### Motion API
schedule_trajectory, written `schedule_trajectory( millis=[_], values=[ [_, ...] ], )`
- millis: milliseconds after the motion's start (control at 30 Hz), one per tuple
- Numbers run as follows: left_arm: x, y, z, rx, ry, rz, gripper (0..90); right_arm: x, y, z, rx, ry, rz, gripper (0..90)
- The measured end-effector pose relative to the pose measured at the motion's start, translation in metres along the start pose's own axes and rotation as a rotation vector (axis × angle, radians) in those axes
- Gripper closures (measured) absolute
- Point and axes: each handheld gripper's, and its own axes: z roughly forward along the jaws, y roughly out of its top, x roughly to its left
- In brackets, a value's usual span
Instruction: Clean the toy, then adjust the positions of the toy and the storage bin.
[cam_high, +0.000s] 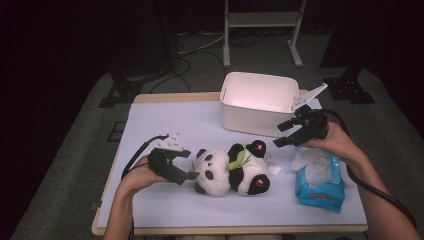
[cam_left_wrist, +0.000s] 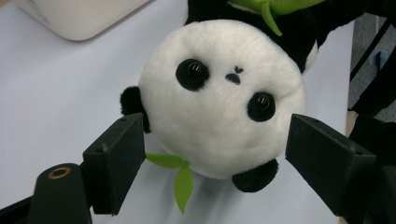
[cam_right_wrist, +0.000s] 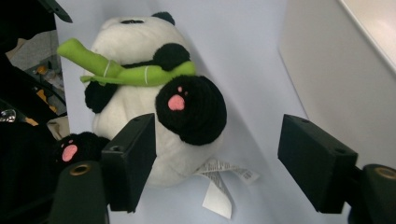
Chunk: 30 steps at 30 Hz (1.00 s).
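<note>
A black and white panda plush (cam_high: 230, 170) with a green bamboo stalk lies on its back on the pale lilac table top (cam_high: 165, 125), head to the left. My left gripper (cam_high: 187, 164) is at the head, open. In the left gripper view the head (cam_left_wrist: 219, 93) sits between the two jaws of the left gripper (cam_left_wrist: 217, 135), and neither pad presses into the fur. My right gripper (cam_high: 284, 134) hangs open just right of and above the panda's feet. In the right gripper view the right gripper (cam_right_wrist: 219, 135) frames a pink-padded foot (cam_right_wrist: 191, 109) lying farther off.
A white bin (cam_high: 257, 102) stands at the back right of the table, close behind my right gripper; its wall (cam_right_wrist: 327, 70) is on the right of the right gripper view. A blue tissue pack (cam_high: 320, 182) lies at the front right. The plush's white tag (cam_right_wrist: 219, 182) trails on the table.
</note>
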Motion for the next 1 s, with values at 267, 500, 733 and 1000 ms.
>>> schedule_trajectory(
  millis=[267,500,733,1000],
  values=[
    [0.003,-0.009,-0.011,-0.003,0.031,-0.016,17.8,-0.003,0.017,0.011,0.009,0.026,-0.037,26.5],
    [0.007,-0.016,-0.016,-0.014,0.054,-0.042,15.6,-0.01,0.031,0.02,0.031,0.035,-0.058,26.5],
    [0.011,-0.02,-0.021,-0.017,0.066,-0.062,15.5,-0.014,0.045,0.029,0.05,0.034,-0.08,26.5],
    [0.011,-0.021,-0.026,-0.019,0.075,-0.057,15.5,-0.02,0.059,0.033,0.044,0.025,-0.095,28.2]
  ],
)
